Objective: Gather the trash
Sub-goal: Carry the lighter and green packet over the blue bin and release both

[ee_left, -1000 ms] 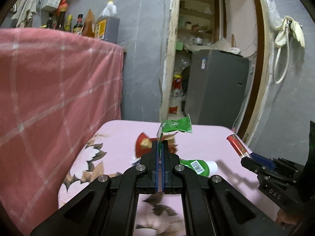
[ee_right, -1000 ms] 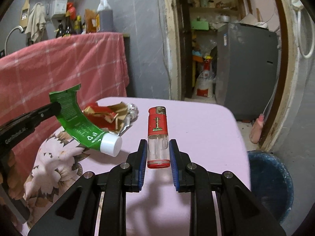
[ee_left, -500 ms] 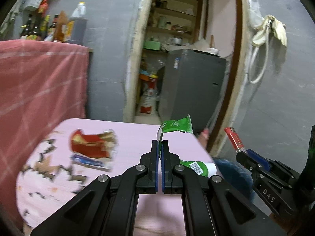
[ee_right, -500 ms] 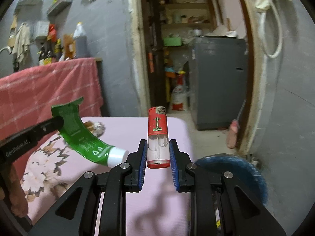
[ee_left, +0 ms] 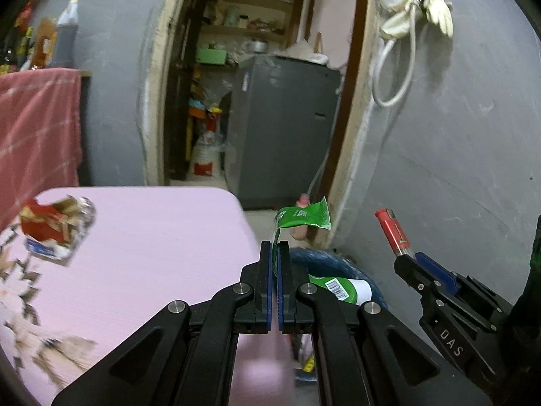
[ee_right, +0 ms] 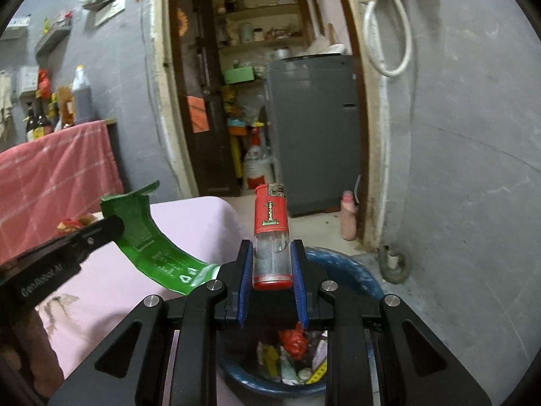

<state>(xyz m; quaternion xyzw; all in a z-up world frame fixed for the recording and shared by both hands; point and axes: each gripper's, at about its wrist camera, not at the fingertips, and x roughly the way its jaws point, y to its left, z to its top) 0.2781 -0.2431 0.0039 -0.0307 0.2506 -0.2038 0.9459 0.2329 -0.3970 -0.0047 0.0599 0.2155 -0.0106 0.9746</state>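
Tube: green tube (ee_left: 304, 218), flattened end clamped in left hand-held gripper (ee_left: 274, 253).
Lighter: red lighter (ee_right: 271, 237), upright, clamped in right hand-held gripper (ee_right: 272, 264).
Bin: blue bin (ee_right: 351, 270) below both.

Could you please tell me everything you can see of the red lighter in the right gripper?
The lighter has a red upper sleeve with a small gold emblem, a metal top with a spark wheel, a clear body that looks empty, and a red base. It stands upright, clamped at its clear lower half between the blue pads of the right gripper, touching nothing else. It hangs above the near rim of the blue bin, which holds assorted trash. In the left wrist view it leans left.
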